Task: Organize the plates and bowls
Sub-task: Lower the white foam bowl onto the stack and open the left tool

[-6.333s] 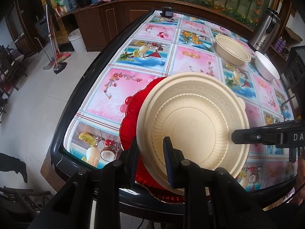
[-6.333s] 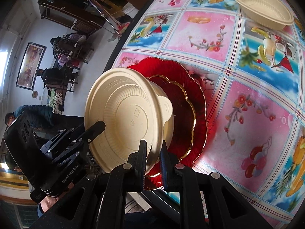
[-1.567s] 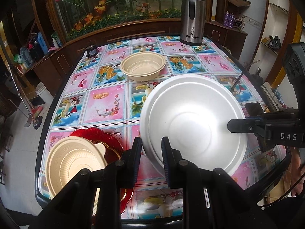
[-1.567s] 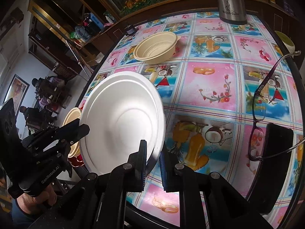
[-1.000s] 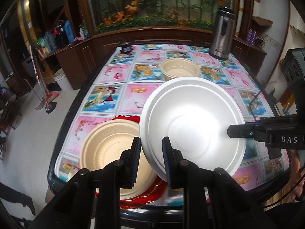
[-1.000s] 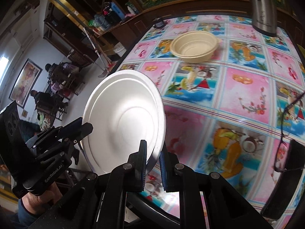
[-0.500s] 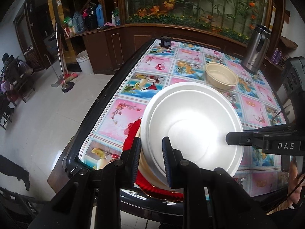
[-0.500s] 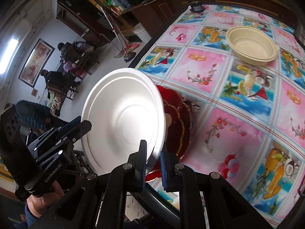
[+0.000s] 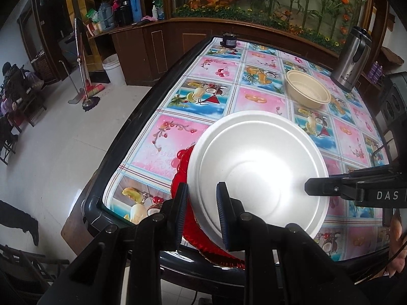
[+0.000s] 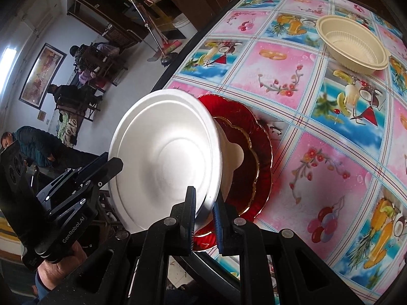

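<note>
Both tools, left tool (image 9: 201, 204) and right tool (image 10: 204, 209), pinch the round white foam bowl (image 9: 257, 170) by its rim. Under it a beige plastic bowl (image 10: 230, 157), mostly hidden, sits in the scalloped red glass plate (image 10: 254, 152).

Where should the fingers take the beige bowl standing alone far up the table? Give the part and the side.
Take the beige bowl by its thin flared rim, one finger inside and one outside the wall. It sits upright and open, so the rim is free all round. Come from above on the near side, away from the steel kettle behind it. This is a judgement from its pose.
</note>
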`<state>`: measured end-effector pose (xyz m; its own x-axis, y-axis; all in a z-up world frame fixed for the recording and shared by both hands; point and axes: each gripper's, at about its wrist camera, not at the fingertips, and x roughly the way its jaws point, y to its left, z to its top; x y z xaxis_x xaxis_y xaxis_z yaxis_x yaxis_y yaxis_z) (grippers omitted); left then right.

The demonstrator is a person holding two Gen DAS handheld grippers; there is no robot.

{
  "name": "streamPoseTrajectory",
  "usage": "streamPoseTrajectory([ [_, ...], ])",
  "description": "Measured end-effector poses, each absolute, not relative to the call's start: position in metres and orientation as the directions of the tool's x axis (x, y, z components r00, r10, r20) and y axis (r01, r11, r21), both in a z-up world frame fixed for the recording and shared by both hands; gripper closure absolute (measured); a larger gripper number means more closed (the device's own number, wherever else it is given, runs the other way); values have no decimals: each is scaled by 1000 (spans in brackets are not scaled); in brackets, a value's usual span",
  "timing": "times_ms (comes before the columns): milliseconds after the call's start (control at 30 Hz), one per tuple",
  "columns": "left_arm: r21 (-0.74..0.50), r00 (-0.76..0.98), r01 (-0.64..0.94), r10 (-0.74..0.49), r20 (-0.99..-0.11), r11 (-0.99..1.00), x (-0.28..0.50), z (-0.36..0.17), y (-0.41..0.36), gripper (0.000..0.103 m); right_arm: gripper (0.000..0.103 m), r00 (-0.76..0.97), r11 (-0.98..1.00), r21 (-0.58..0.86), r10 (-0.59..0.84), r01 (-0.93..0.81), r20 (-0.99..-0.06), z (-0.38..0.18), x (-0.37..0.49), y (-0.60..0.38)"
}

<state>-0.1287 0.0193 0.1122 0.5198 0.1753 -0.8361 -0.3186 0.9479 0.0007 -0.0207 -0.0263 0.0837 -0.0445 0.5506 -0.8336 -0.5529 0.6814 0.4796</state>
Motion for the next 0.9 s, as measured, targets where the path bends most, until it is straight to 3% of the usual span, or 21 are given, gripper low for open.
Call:
streamPoseTrajectory([
  [267,-4,512,-332,177,-840,943,-127,109,23,81,85,-66,668,483,547,-566,-834,83,-25,-24],
  [367,-1,514,-335,182,-838,942,-128,111,22,75,78,-60,653,484,559,-583,-827,89,-27,-27],
  [500,9,520,-347,200,-830,938,-129,117,22,55,77,-51,628,497,589,-599,-806,104,-28,-40],
  [733,-15,557,-377,214,-803,926,-136,137,23,52,77,36,673,503,616,-542,-787,119,8,-87],
  [800,-13,577,-373,221,-786,928,-138,147,18,45,77,74,712,497,605,-496,-792,118,31,-102],
  [900,-10,598,-354,219,-771,935,-137,158,7,44,77,156,780,444,554,-440,-818,117,75,-119],
])
